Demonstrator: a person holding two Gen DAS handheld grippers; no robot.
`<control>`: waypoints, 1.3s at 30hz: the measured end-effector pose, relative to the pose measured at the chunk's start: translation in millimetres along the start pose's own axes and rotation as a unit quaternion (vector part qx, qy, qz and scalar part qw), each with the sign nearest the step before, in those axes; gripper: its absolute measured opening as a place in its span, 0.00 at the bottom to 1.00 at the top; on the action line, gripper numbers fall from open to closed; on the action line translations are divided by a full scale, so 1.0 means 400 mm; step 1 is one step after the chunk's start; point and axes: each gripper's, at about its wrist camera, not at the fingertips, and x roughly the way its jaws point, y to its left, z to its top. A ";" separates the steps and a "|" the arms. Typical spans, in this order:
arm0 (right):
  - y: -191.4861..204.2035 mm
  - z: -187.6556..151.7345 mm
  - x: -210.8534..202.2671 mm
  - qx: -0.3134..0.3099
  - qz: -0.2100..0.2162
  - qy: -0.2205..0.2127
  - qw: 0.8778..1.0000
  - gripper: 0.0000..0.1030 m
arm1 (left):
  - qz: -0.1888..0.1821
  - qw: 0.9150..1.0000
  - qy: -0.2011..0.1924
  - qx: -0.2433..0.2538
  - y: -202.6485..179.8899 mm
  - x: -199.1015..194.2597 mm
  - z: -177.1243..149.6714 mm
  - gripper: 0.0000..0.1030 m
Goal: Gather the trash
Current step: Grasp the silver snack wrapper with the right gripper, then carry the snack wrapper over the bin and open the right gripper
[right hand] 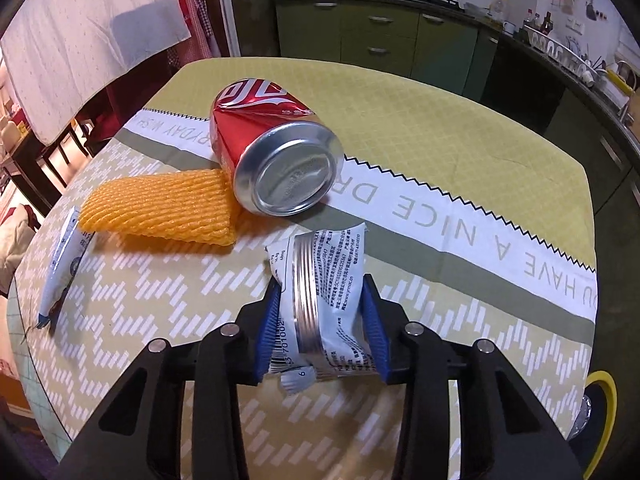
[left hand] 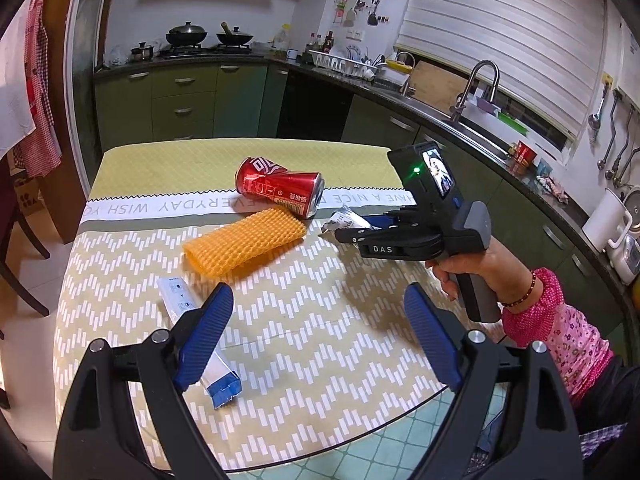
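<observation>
Trash lies on a table with a yellow patterned cloth (left hand: 312, 360). A dented red soda can (left hand: 280, 190) (right hand: 276, 148) lies on its side. Touching it in front is an orange foam net sleeve (left hand: 244, 240) (right hand: 160, 208). My right gripper (right hand: 322, 282) (left hand: 352, 226) is shut on a crumpled white printed wrapper (right hand: 320, 292) (left hand: 346, 220), one blue pad on each side. A flat white and blue packet (left hand: 224, 380) (right hand: 66, 264) lies near the table's edge, partly under my left finger. The left gripper (left hand: 318, 290) stands open above the cloth with nothing between its fingers.
A hand in a pink flowered sleeve (left hand: 560, 320) holds the right gripper. Green kitchen cabinets, a stove and a sink (left hand: 476, 120) run behind the table. Dark chairs (left hand: 16, 240) stand to the left. A yellow-rimmed object (right hand: 600, 404) sits below the table's right edge.
</observation>
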 end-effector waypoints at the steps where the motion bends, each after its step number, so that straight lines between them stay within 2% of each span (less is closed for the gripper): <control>1: -0.002 -0.004 -0.006 0.000 0.000 -0.001 1.000 0.36 | 0.000 1.000 0.000 0.000 0.000 0.000 0.000 0.80; 7: -0.001 -0.025 -0.067 0.009 0.008 -0.025 1.000 0.36 | -0.001 1.000 0.001 0.002 -0.003 0.001 0.000 0.80; 14: -0.012 -0.096 -0.211 0.019 0.002 -0.065 0.998 0.36 | -0.002 1.000 0.001 0.009 -0.011 0.000 -0.001 0.80; 20: -0.137 -0.197 -0.365 0.070 -0.048 -0.088 0.993 0.36 | -0.004 1.000 0.003 0.009 -0.017 0.005 -0.005 0.80; 24: -0.290 -0.288 -0.419 0.144 -0.100 -0.073 0.982 0.37 | -0.007 1.000 0.009 0.010 -0.023 0.016 -0.009 0.80; 28: -0.437 -0.385 -0.430 0.214 -0.149 -0.048 0.964 0.38 | -0.008 1.000 0.015 0.012 -0.027 0.027 -0.011 0.80; 31: -0.528 -0.444 -0.419 0.253 -0.175 -0.030 0.951 0.43 | -0.007 1.000 0.016 0.015 -0.034 0.028 -0.010 0.80; 32: -0.554 -0.460 -0.411 0.264 -0.185 -0.025 0.946 0.47 | -0.006 1.000 0.016 0.016 -0.036 0.028 -0.009 0.80; 33: -0.571 -0.471 -0.403 0.272 -0.192 -0.021 0.943 0.52 | -0.006 1.000 0.016 0.016 -0.037 0.028 -0.008 0.80; 35: -0.598 -0.493 -0.390 0.284 -0.211 -0.011 0.935 0.54 | -0.002 1.000 0.016 0.015 -0.036 0.029 -0.008 0.80; 37: -0.600 -0.502 -0.391 0.294 -0.214 -0.015 0.931 0.60 | 0.000 1.000 0.018 0.014 -0.035 0.030 -0.008 0.80; 39: -0.590 -0.506 -0.398 0.297 -0.209 -0.023 0.932 0.62 | 0.005 1.000 0.019 0.013 -0.031 0.030 -0.008 0.80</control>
